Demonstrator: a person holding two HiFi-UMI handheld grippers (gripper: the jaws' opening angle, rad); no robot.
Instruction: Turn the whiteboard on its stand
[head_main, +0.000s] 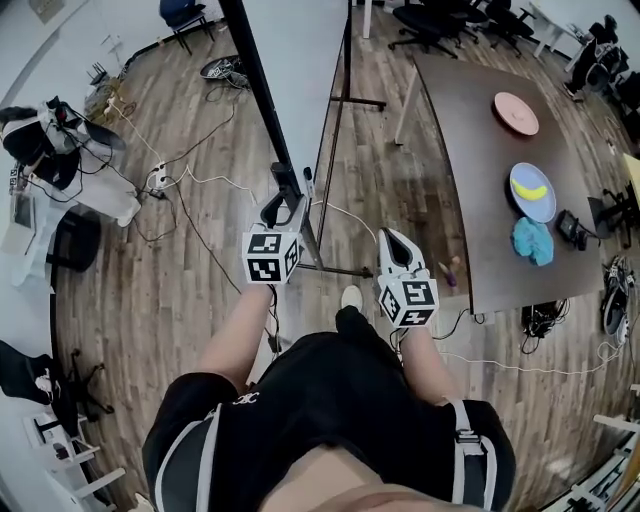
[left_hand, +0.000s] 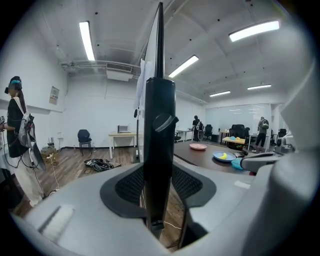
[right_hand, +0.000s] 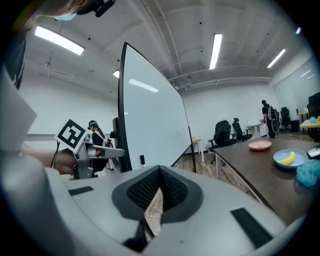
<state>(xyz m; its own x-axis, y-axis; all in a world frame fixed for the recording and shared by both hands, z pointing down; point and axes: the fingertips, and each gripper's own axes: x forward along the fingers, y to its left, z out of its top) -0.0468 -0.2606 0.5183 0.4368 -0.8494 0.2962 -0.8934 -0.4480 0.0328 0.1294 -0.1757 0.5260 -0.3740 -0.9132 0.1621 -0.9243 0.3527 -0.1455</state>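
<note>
Presently, the large white whiteboard (right_hand: 150, 125) on its black metal stand rises directly ahead of both claws. Its black upright side post (left_hand: 159, 150) is pinched between the jaws of the left gripper (head_main: 284, 208). The right gripper (head_main: 392, 238), just right of that post, is pressed together and empty.

Strip lights (left_hand: 86, 40) shine over white walls (left_hand: 95, 107), wood floor (head_main: 150, 295), dark table (head_main: 480, 185).

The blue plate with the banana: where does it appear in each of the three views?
Head view: blue plate, right side, on the dark table.
Left gripper view: blue plate right of centre, slightly low.
Right gripper view: blue plate near the right edge, slightly low.
Shared landmark: the pink plate beside it on that table.
</note>
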